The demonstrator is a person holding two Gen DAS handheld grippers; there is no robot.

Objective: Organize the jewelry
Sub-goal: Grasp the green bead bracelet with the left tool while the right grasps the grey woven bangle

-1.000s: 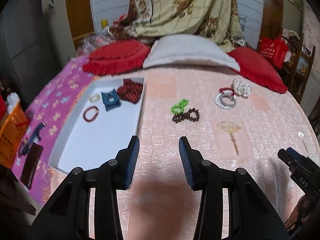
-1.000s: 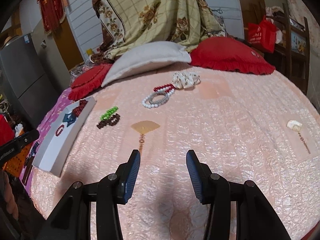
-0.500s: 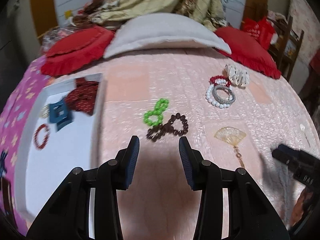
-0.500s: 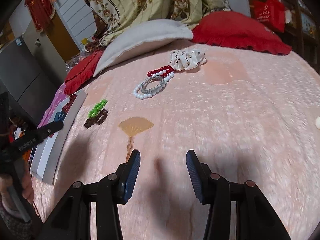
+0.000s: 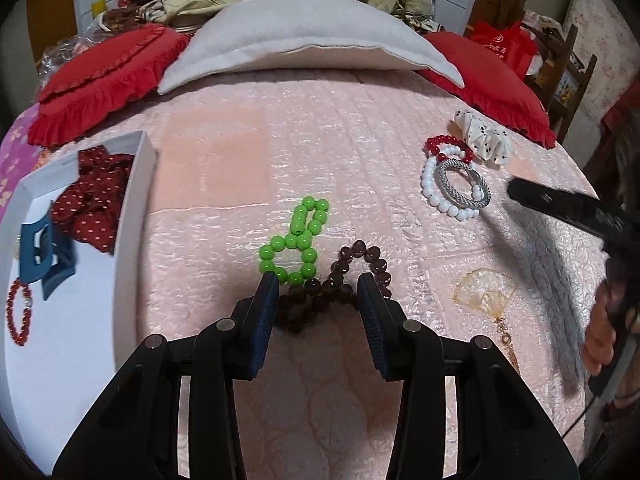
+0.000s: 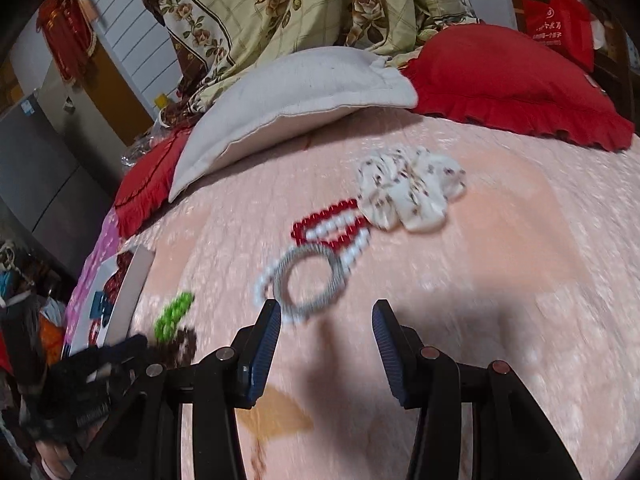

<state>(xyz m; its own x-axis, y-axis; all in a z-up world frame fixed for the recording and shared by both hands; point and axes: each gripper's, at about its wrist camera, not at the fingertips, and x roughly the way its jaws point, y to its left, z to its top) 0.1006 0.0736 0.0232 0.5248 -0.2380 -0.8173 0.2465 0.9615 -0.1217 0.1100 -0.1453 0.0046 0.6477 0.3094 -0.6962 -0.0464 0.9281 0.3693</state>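
**Hovering over the beads on the bed**

Straddling the near loops of the dark brown bead bracelet (image 5: 352,270), your left gripper (image 5: 318,292) has its fingers (image 5: 266,312) partly open; the pads stand on either side of the beads and do not press them. Touching that bracelet on its left lies the green bead bracelet (image 5: 300,246), just past your left fingertip.

Your right gripper (image 6: 326,320) is also partly open and holds nothing. Just beyond its left finger lies the silver mesh bangle (image 6: 310,280), resting on a white bead bracelet (image 6: 352,248) and a red bead bracelet (image 6: 324,220), blurred in that view. A white dotted scrunchie (image 6: 408,194) touches the far end of that cluster.

All of this lies on the pink quilted bedspread (image 5: 340,128). On the left sits the white tray (image 5: 132,208), holding a red dotted scrunchie (image 5: 94,200), a blue hair claw (image 5: 44,252) and a small red bracelet (image 5: 18,312). A fan-shaped pendant (image 5: 482,296) lies to the right of your left gripper.
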